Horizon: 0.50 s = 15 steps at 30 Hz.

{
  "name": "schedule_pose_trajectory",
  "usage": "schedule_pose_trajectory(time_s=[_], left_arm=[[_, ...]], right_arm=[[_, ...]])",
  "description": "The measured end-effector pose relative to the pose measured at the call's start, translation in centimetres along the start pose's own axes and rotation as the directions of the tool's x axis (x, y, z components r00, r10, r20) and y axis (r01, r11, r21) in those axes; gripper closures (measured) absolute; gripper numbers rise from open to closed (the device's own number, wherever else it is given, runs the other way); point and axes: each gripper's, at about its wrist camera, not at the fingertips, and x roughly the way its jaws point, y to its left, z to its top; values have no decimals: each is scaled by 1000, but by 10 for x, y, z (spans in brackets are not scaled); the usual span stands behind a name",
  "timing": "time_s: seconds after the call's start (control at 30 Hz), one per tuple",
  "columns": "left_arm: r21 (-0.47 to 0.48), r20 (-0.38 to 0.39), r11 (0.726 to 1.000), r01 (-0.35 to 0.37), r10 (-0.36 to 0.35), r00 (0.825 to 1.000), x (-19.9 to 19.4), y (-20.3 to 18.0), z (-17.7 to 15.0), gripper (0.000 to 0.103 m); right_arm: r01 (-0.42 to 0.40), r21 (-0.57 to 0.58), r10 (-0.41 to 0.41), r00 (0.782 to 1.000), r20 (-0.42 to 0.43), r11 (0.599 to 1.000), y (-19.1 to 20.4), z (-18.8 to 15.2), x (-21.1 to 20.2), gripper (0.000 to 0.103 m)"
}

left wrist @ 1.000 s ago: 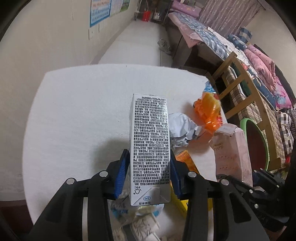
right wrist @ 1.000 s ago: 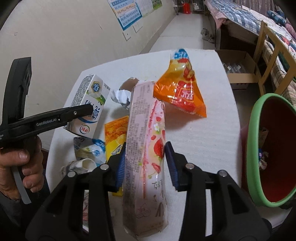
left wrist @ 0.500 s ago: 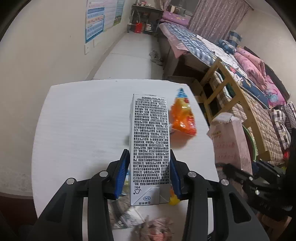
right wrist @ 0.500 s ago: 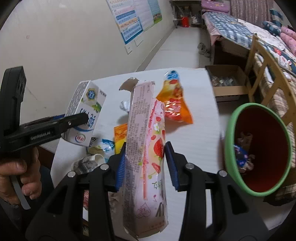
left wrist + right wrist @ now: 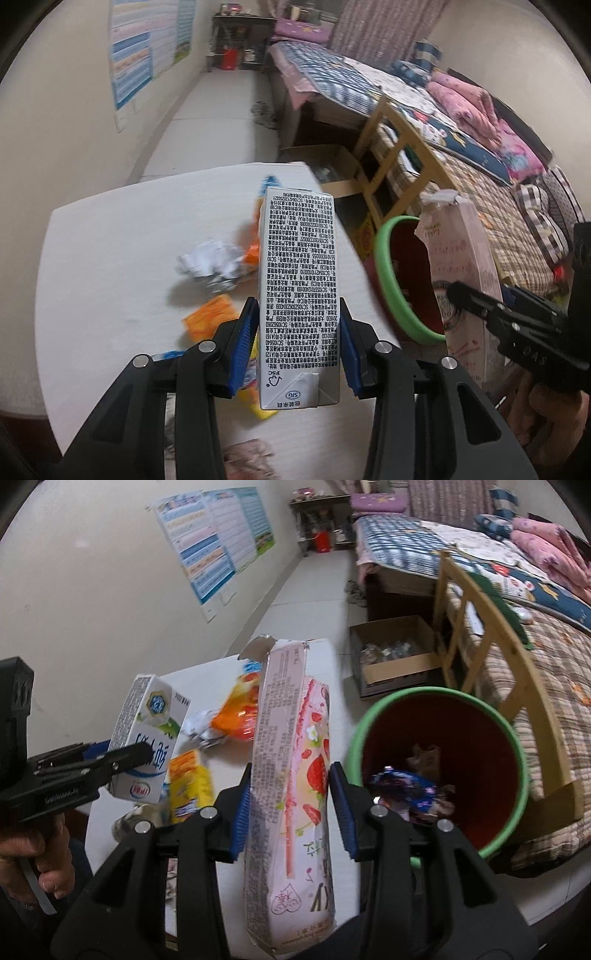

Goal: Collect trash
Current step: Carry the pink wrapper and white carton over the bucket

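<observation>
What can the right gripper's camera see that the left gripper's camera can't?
Only the right wrist view shows the wrappers inside the bin and the milk carton's blue-and-green front.

Only the left wrist view shows the carton's printed side panel and the right gripper.

Both show the milk carton, pink strawberry carton, green-rimmed bin, orange snack bag and white table.

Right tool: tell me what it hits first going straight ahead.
Likely the table beyond the pink packet that the right tool holds; the bin sits off to the right. Depth unclear.

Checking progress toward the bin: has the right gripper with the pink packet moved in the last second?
Yes. The right gripper, shut on the pink packet, has swung toward the green-rimmed bin, which now looms nearer and more centred.
</observation>
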Motion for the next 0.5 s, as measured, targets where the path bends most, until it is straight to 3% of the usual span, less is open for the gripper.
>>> schedule_pose_trajectory(time_s=[0.5], left_arm=[[152,-61,980,130,-122,991,49,-123,24,64]], right_arm=[[117,157,-123,992,27,981,-130,1,-13,64]])
